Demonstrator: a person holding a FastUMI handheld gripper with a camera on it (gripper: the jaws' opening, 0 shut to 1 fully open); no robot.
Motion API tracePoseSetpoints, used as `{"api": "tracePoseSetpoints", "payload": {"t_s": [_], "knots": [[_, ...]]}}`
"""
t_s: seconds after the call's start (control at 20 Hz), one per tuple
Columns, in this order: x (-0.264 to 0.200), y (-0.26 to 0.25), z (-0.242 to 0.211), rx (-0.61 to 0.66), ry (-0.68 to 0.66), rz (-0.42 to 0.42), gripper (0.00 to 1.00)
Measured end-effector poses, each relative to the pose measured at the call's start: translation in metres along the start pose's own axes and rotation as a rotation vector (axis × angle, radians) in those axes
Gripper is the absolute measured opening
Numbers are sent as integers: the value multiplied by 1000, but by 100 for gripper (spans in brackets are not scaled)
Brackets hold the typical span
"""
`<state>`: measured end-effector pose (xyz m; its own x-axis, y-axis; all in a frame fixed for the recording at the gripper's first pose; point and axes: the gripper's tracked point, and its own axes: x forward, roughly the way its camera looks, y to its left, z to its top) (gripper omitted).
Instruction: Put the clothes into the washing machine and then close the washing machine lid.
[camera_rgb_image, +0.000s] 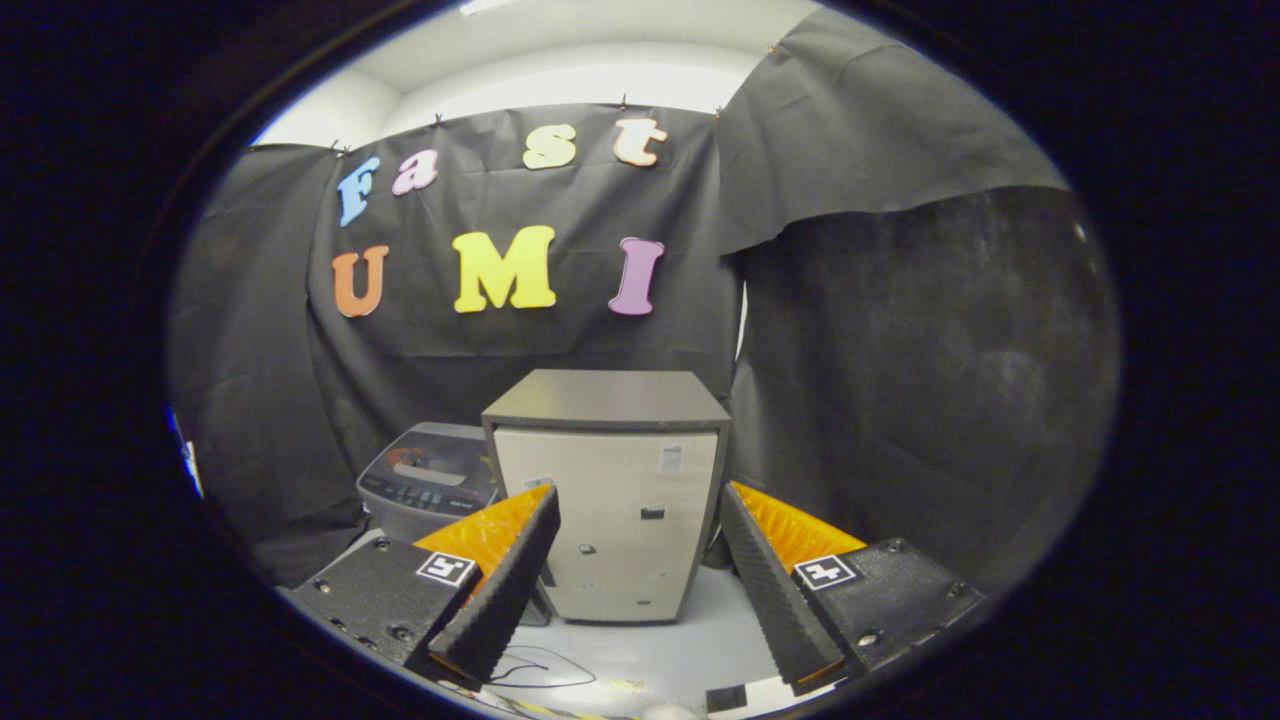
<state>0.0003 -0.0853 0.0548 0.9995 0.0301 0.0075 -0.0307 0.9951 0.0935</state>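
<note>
Counted: one small grey top-loading washing machine (428, 482), one boxy beige cabinet with a dark flat top (608, 495), one pale tabletop (640, 650), one thin dark cable (540, 668) looped on it, one gripper (635, 545) with two fingers.

Washing machine: low, rounded, grey, with a control strip across its near edge and an orange-tinted patch on its top surface; standing at about ten o'clock from the fingers, just beside the cabinet's left flank and partly hidden behind the left finger (505, 585). Cannot tell from here whether its lid is up or down. No garment made out anywhere.

Cabinet: upright at twelve o'clock, beyond the fingertips, front face pale with a few small dark fittings and a light sticker near its upper right.

Gripper: level, pointing straight at the cabinet front, hovering above the tabletop. Jaws spread wide, gripping nothing, the cabinet framed in the gap. Ribbed inner faces turned toward each other, one square marker on each finger base.
</note>
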Motion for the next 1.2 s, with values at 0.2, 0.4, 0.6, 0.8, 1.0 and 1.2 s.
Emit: {"api": "tracePoseSetpoints", "payload": {"t_s": [0.2, 0.4, 0.6, 0.8, 1.0, 1.2], "knots": [[-29, -3, -34, 10, 24, 28, 100], [-48, -14, -56, 2, 34, 25, 100], [-57, -19, -74, 16, 51, 15, 100], [-68, -22, -79, 8, 51, 25, 100], [-66, -17, -71, -2, 48, 23, 100], [-68, -13, -71, -3, 51, 27, 100]]}}
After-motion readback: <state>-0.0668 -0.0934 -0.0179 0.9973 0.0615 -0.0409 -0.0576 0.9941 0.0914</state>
